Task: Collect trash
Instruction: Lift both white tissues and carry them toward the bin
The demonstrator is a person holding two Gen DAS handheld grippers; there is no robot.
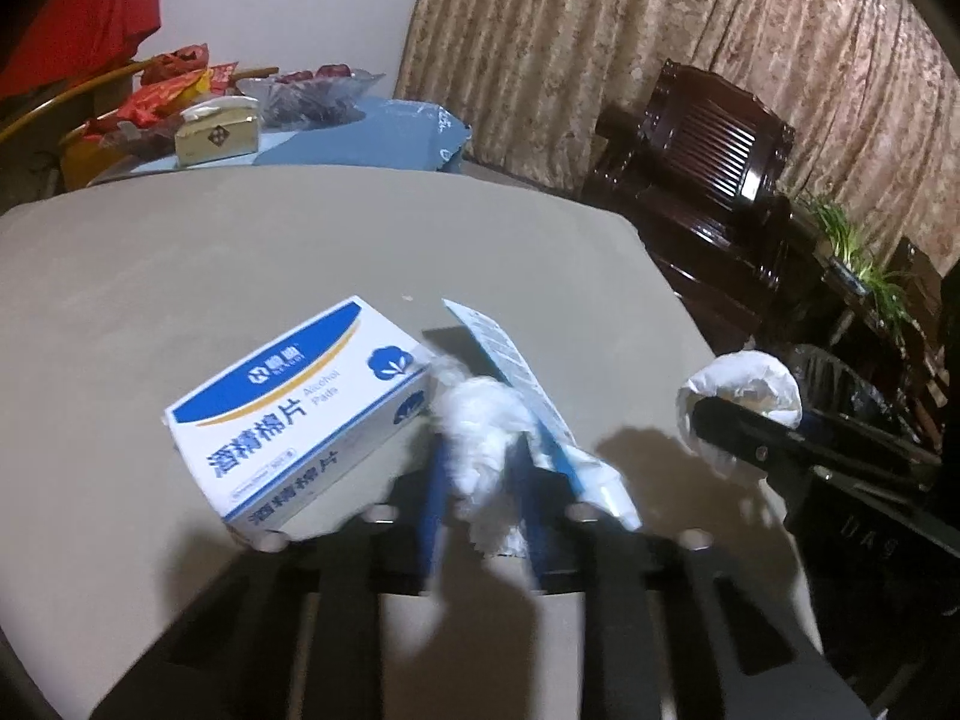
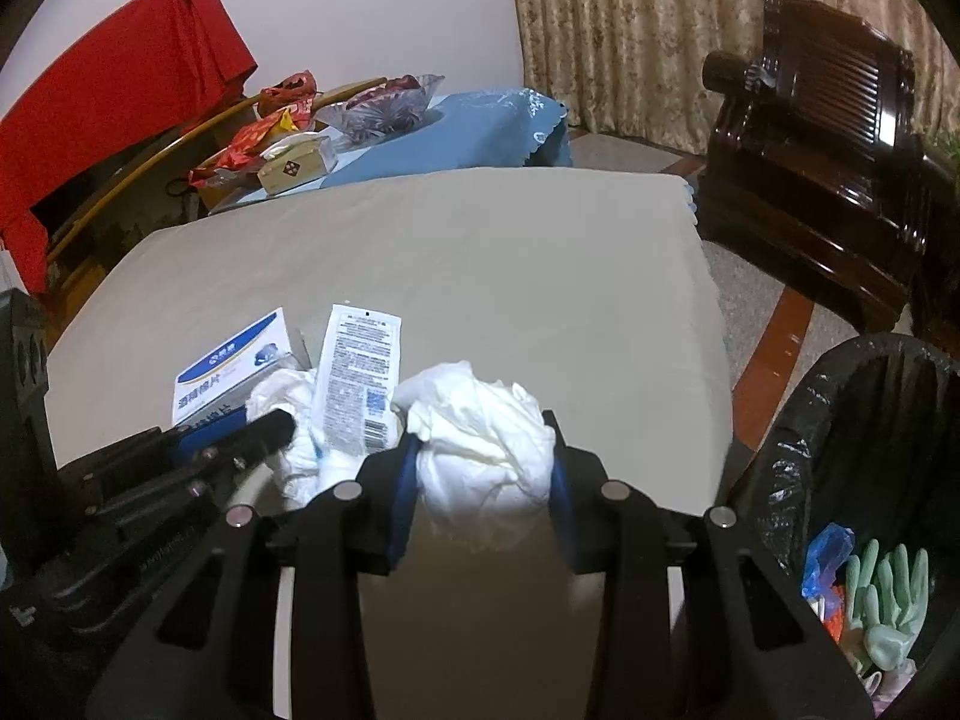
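A: Tools first, please. What does each one have?

B: Left tool (image 1: pixel 486 450) is closed almost fully on a crumpled tissue (image 1: pixel 489 420), just above the surface (image 1: pixel 240 252). Right tool (image 2: pixel 483 462) is partly closed on a second tissue wad (image 2: pixel 480 444), and its blue pads press both sides of the wad.

A: What lies near them?

B: A white sachet (image 2: pixel 360 384) with printed text lies flat, touching the left tool's tissue. Just beside it, on the left, is a blue and white box (image 1: pixel 300 408) of alcohol pads.

A: And the bin?

B: A bin (image 2: pixel 840 420) with a black bag stands at the right of the surface. Pale green gloves (image 2: pixel 888 606) and a blue scrap (image 2: pixel 828 558) are inside.

A: Further away?

B: A dark wooden chair (image 2: pixel 828 138) and a curtain (image 2: pixel 630 30).
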